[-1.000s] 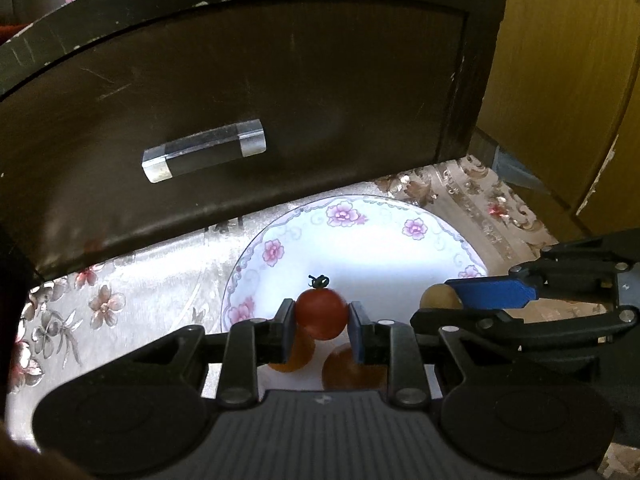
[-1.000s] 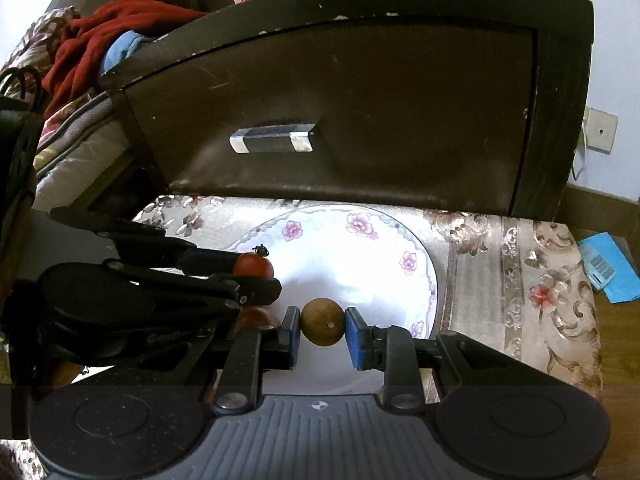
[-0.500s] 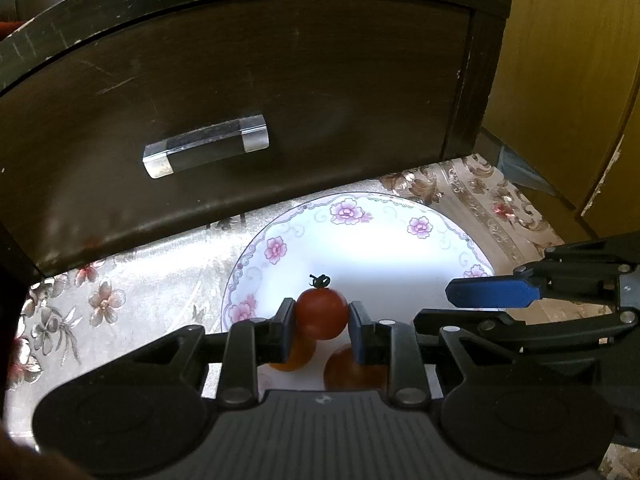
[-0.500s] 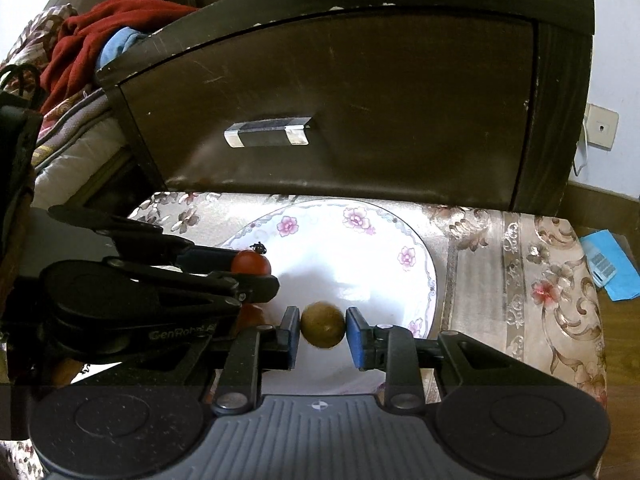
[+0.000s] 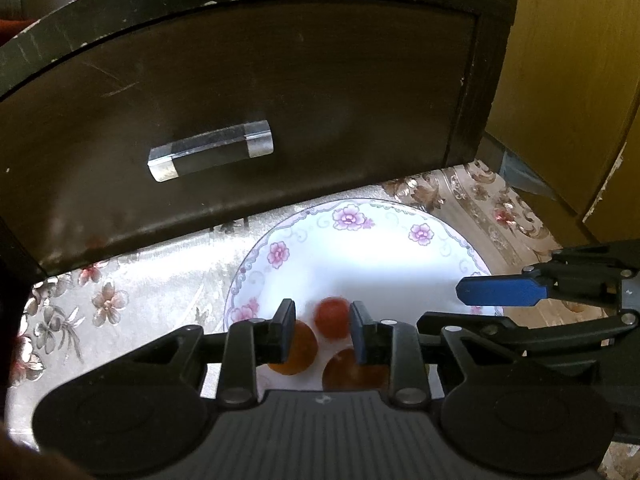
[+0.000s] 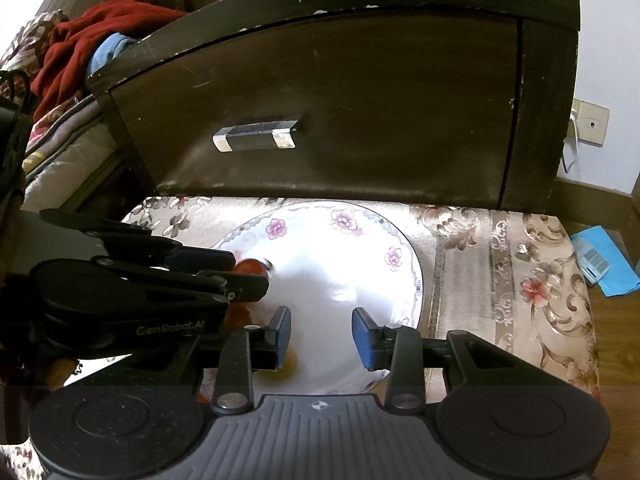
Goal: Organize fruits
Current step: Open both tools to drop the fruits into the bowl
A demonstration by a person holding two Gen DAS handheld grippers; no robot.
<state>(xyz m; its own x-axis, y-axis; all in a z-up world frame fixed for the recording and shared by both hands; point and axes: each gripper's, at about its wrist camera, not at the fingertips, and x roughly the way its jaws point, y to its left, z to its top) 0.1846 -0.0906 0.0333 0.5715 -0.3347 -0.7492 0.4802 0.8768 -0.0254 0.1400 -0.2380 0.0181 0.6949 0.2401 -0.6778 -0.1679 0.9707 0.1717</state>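
Observation:
A white plate with pink flowers [image 5: 360,256] lies on the patterned cloth; it also shows in the right wrist view [image 6: 344,272]. My left gripper [image 5: 322,330] is open above its near rim. A blurred red cherry tomato [image 5: 332,317] sits loose between its fingers, with two orange fruits [image 5: 296,350] on the plate below. My right gripper [image 6: 320,334] is open over the plate's near side. A brown round fruit [image 6: 286,364] lies on the plate, partly hidden behind its left finger. The tomato also shows in the right wrist view [image 6: 250,268].
A dark wooden drawer front [image 5: 248,120] with a clear handle [image 5: 210,156] stands close behind the plate. Red and blue clothes [image 6: 80,44] lie at far left. A blue packet [image 6: 600,260] lies on the floor at right.
Both grippers have opened. The left one let go of the cherry tomato, which is dropping. The right one let go of the brown fruit, which now lies on the plate.

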